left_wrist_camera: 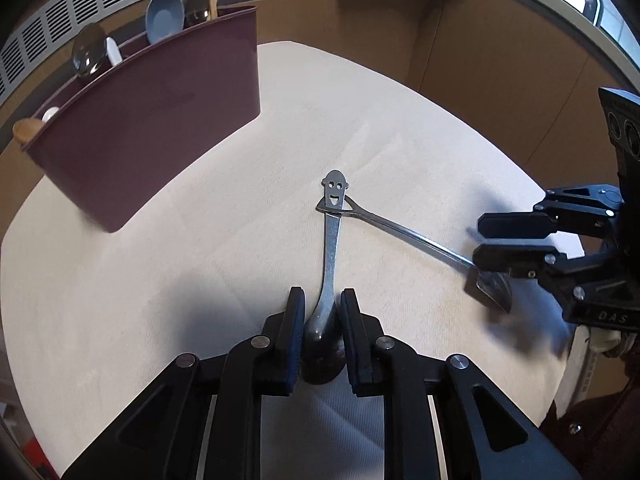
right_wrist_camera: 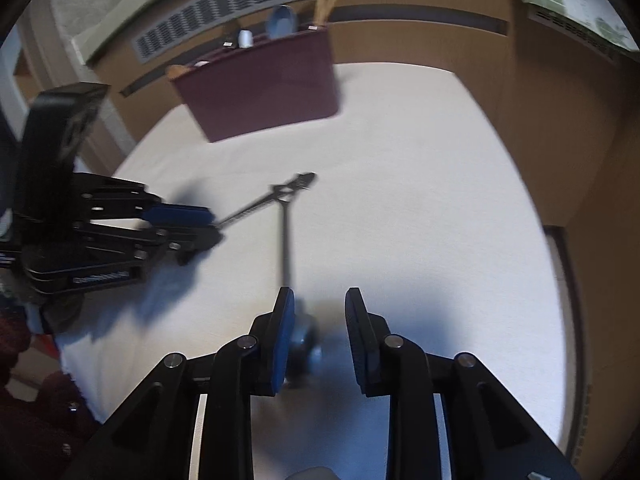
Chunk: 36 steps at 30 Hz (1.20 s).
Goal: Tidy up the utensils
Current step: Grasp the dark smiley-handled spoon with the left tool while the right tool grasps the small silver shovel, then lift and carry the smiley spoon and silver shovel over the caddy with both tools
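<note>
Spoons crossed on counter [left_wrist_camera: 200, 280], handles hooked at 12 o'clock.
Left hand-held gripper [left_wrist_camera: 322, 300] clamping spoon [left_wrist_camera: 331, 248]; right hand-held gripper [right_wrist_camera: 318, 300] half-wide, straddling second spoon [right_wrist_camera: 285, 236]. Risk: snagging, dragging both.

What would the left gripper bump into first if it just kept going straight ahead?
Probably nothing soon: the left gripper already straddles the smiley-faced spoon. Straight on lies bare tablecloth; the maroon utensil holder sits off to its left.
</note>
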Tool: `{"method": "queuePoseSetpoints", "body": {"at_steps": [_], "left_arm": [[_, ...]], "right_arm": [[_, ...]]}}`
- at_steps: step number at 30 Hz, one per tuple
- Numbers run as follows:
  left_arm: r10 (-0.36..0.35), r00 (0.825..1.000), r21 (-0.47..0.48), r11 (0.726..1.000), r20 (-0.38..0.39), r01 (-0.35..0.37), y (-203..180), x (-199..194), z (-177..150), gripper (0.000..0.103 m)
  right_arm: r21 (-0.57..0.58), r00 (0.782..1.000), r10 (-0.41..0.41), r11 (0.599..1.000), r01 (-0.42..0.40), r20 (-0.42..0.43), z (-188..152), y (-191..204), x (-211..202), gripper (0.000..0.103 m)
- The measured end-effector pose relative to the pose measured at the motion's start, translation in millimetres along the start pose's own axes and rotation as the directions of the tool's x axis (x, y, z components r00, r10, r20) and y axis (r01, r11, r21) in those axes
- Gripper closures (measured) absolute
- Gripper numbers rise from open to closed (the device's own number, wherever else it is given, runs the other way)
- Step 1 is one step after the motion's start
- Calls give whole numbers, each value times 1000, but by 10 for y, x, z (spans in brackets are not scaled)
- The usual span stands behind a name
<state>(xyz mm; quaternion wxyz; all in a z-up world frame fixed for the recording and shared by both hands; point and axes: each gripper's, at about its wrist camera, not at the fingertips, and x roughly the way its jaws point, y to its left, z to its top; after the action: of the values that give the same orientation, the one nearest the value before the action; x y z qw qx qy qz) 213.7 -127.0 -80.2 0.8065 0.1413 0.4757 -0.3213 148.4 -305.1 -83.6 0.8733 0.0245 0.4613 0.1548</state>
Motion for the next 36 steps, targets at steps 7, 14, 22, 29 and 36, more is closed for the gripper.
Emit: {"method": "queuePoseSetpoints", "body": {"at_steps": [7,14,22,29,36], "left_arm": [[-19,1000,-4,1000,6,19,-37,39,19,84],[-34,999,-16,999,21,35,1,-55,-81,84],[27,1000,-50,998,-7,-28,158,-324,-369,84],[107,994,-167,980,-21,-109,439,-496,-537,83],[129,990,-156,978,-60,-137,362,-514,-524,83]], "right_arm": [[-97,998,-54,994,50,-39,133,242,304,95],[19,996,-83,996,83,-32,481,35,491,98],[28,995,-86,996,88,-56,484,-63,476,97],[24,997,-65,998,66,-31,417,-66,439,97],[-39,991,-126,992,124,-51,748,-17,697,96]]}}
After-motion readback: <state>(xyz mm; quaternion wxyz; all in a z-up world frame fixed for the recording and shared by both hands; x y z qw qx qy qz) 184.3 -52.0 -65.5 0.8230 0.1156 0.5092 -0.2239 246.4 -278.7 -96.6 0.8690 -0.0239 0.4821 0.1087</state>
